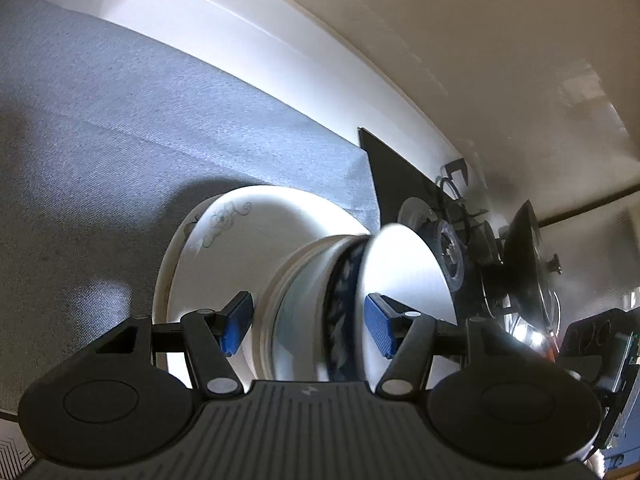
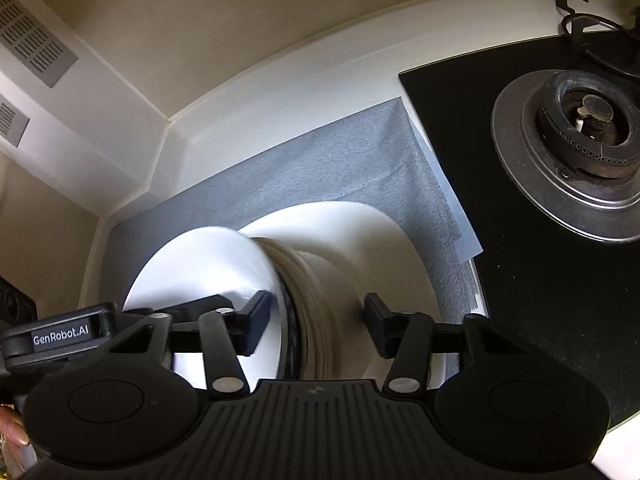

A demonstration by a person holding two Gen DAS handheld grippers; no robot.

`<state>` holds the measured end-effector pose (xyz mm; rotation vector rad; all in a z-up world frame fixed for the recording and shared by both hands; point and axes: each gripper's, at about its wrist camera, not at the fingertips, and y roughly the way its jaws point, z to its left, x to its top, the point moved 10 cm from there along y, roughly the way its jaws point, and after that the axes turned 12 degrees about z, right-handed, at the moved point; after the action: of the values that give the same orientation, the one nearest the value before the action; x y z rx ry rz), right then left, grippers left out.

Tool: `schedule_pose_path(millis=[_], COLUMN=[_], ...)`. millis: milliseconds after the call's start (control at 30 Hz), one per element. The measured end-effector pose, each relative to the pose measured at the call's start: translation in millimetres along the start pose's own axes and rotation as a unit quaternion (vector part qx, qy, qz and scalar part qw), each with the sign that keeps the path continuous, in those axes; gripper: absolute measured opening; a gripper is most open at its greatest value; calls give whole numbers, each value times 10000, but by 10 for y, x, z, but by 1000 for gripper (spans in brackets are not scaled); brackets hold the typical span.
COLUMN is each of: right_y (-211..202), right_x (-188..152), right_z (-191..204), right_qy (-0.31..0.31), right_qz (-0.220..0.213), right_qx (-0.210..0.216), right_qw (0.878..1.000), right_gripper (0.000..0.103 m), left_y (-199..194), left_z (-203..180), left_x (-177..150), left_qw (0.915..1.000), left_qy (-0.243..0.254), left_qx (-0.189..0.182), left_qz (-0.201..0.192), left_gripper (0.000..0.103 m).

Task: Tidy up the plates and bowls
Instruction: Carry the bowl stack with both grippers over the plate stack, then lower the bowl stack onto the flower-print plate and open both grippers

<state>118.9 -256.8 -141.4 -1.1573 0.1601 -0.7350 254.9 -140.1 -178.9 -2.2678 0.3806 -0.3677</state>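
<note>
Bowls (image 1: 304, 312), glossy round stack, between parted pads of left tool (image 1: 306, 322); right tool (image 2: 316, 320) likewise ungripped

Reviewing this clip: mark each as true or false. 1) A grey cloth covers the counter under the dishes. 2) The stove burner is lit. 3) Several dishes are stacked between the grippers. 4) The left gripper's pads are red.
1) True: the grey cloth lies under the large white plate.
2) False: the burner shows no flame.
3) True: a stack of bowls sits between the fingers of the left gripper and the right gripper.
4) False: the pads are blue.
</note>
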Motion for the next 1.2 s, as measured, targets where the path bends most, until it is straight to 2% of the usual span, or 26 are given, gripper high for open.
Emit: schedule_pose_path(millis=[67, 267, 367, 467, 667, 767, 833, 1067, 1200], right_y=[28, 82, 75, 14, -247, -386, -469, -719, -831], right_x=[20, 19, 18, 23, 25, -15, -58, -288, -425], right_z=[-36, -74, -61, -7, 129, 160, 181, 311, 371], right_qy=[58, 129, 129, -63, -583, -779, -881, -1184, -1183], right_qz=[30, 78, 55, -64, -545, -716, -792, -1054, -1173], right_qx=[6, 44, 133, 109, -106, -232, -262, -216, -152], right_qw=[10000, 9999, 9998, 9999, 9968, 9941, 9926, 9871, 9859], right_gripper=[43, 44, 52, 60, 80, 83, 85, 88, 89], left_y=[13, 0, -49, -155, -431, -555, -648, -960, -1110], left_z=[12, 0, 28, 24, -51, -65, -66, -159, -234], left_x=[9, 4, 18, 21, -104, -220, -286, -569, -725], left_qw=[10000, 9999, 9998, 9986, 9931, 9866, 9832, 9765, 9677], left_qy=[-26, 43, -42, 88, 388, 574, 654, 821, 1012], left_qx=[-18, 51, 146, 396, 904, 1319, 1459, 1658, 1908], left_qz=[-17, -80, -153, -346, -638, -764, -883, -1104, -1301], left_gripper=[67, 69, 91, 102, 103, 103, 103, 103, 103])
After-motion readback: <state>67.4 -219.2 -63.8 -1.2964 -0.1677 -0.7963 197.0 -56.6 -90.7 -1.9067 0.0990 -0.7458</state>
